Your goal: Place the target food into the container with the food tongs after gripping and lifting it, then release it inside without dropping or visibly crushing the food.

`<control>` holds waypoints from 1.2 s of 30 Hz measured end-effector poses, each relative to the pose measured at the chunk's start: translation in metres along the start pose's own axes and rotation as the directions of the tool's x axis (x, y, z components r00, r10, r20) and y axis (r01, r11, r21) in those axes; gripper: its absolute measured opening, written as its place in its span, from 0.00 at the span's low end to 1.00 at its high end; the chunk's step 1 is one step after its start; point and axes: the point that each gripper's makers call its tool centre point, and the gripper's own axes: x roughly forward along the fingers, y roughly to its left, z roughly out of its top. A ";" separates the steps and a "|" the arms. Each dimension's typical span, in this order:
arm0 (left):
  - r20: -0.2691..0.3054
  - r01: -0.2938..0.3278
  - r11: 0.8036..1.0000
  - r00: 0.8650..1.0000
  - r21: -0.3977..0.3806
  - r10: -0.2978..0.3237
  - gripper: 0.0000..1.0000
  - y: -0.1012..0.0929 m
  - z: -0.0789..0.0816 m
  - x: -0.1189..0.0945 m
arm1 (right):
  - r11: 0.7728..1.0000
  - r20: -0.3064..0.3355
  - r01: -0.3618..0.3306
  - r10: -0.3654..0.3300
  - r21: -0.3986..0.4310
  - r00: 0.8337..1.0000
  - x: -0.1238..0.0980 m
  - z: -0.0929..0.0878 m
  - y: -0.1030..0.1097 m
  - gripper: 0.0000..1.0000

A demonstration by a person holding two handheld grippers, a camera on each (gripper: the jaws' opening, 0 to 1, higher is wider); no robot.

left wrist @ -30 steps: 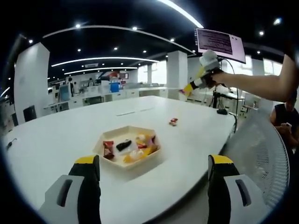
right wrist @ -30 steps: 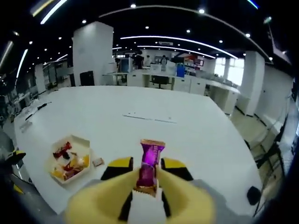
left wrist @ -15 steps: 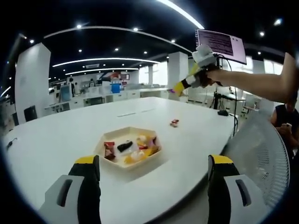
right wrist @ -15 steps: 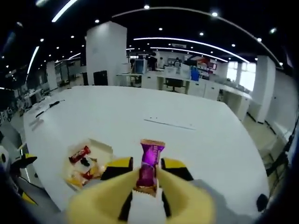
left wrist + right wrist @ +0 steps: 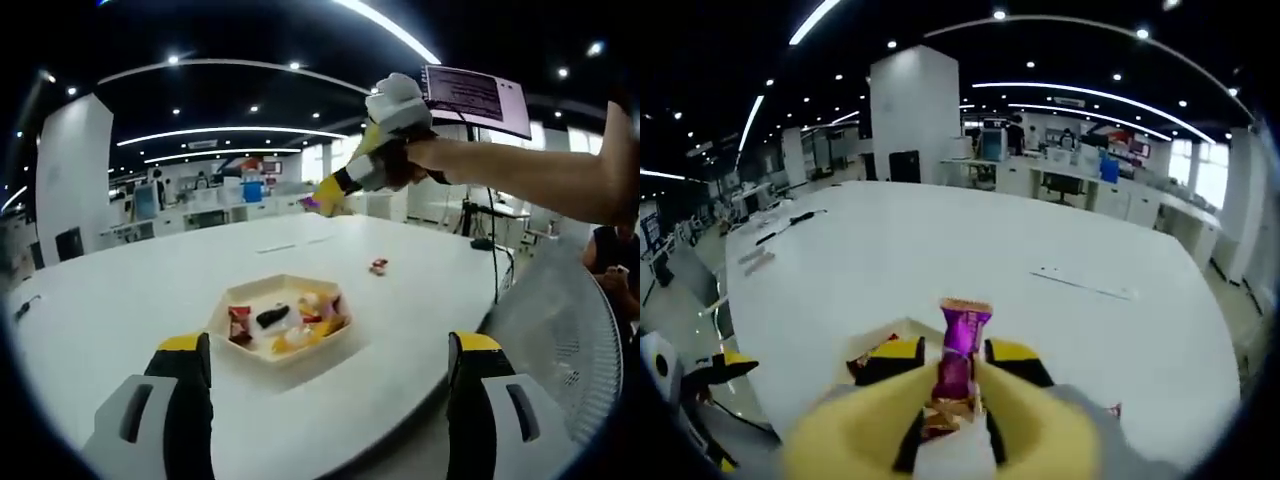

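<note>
1. Your right gripper (image 5: pixel 952 385) is clamped on the purple candy (image 5: pixel 961 345), which stands upright between the two yellow jaws, its top edge above their tips.
2. The wrapper is shiny purple with an orange-gold band at the top; it looks flat and not squashed, so I judge the grip is gentle enough.
3. Compared with one second ago, this gripper has travelled toward the hexagonal container (image 5: pixel 282 318): in the right gripper view the container was off to the left of the jaws, and now it lies just behind and under them, mostly hidden.
4. In the left gripper view your right gripper (image 5: pixel 318 200) now hangs high above the container instead of far to the right of it. To me this means the carry is almost finished; lowering and release remain.
5. Your left gripper (image 5: pixel 325 355) has its jaws wide apart, holding nothing, with the container ahead between them.
6. Farther on the white table (image 5: pixel 120 300), a small red sweet (image 5: pixel 379 266) lies alone.
</note>
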 end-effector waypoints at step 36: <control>-0.003 0.019 1.000 1.000 -0.016 -0.019 0.93 -0.002 -0.001 0.001 | 0.996 -0.077 0.022 -0.015 0.085 0.997 0.015 -0.035 -0.051 0.31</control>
